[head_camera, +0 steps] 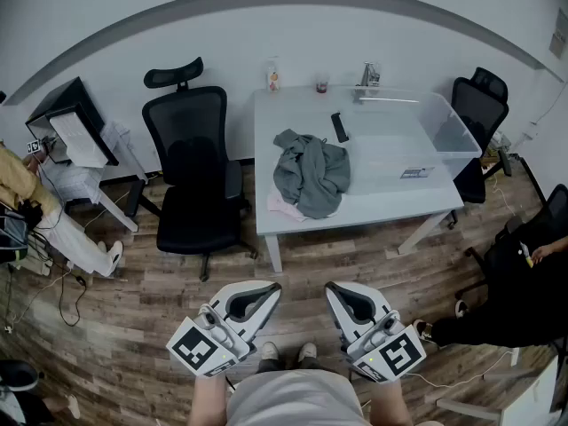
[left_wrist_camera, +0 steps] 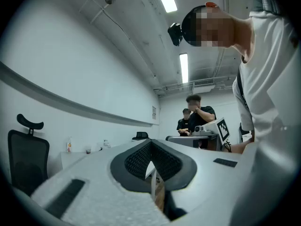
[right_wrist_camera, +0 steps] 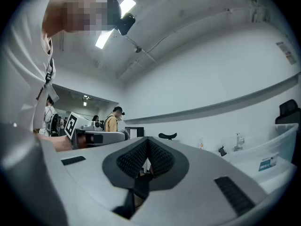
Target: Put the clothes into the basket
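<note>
Left gripper (head_camera: 269, 288) and right gripper (head_camera: 333, 288), both closed and empty, hung before the table (head_camera: 373, 204); only the head view showed grey clothes (head_camera: 311, 174) on it.

Right gripper (right_wrist_camera: 147, 144): jaws closed tip to tip, nothing between the ribbed black pads (right_wrist_camera: 160, 160); pale grey housing fills the near foreground.
Left gripper (right_wrist_camera: 123, 135): at the left, lying level; marker cube (right_wrist_camera: 70, 124) at its rear; jaw state not readable here.
Basket (right_wrist_camera: 284, 147): clear plastic, far right, a label on its wall.
Small bottle (right_wrist_camera: 201, 144): left of the basket.
Chair headrest (right_wrist_camera: 168, 136): black, beyond the jaw tips.
White shirt (right_wrist_camera: 28, 79): near left edge.
Person in a yellow top (right_wrist_camera: 112, 122): far left, others beside.
Ceiling light strip (right_wrist_camera: 113, 20): lit.
</note>
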A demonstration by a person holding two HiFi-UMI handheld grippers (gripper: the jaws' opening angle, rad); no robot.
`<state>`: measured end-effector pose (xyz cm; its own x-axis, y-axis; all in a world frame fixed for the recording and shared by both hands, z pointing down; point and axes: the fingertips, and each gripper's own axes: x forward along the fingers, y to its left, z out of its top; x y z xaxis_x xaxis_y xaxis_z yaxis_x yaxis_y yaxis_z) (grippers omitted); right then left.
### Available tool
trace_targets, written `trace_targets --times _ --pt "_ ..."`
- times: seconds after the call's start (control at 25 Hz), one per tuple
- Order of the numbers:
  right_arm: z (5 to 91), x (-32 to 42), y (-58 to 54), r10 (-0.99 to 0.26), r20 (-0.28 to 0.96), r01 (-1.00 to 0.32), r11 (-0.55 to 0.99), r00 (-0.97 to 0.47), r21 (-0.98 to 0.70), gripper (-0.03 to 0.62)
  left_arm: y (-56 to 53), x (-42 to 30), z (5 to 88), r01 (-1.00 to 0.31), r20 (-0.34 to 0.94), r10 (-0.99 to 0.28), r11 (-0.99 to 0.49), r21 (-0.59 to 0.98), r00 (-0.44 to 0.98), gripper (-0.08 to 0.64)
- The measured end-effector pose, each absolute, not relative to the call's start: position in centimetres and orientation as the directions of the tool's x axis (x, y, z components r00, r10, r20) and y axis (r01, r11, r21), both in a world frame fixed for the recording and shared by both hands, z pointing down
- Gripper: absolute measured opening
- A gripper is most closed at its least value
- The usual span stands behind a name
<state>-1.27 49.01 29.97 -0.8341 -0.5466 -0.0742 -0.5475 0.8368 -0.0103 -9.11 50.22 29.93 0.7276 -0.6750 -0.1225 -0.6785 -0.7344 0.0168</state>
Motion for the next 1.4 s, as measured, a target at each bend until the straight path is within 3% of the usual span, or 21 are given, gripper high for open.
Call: trace_targets --times 0.68,1.4 --pt "31.0 1.4 47.2 -0.525 -0.067 -0.526 0.851 -0.848 -0.011 0.003 48.9 -5.9 30.0 -0.708 -0.109 -0.706 -0.706 0.024 0.700 0.005" --pt "32.7 -2.9 39.4 -0.566 -0.018 -0.566 0.824 -0.824 -0.009 0.003 40.8 -9.9 32.1 -0.669 -0.096 -0.671 -0.741 0.056 0.735 0.005"
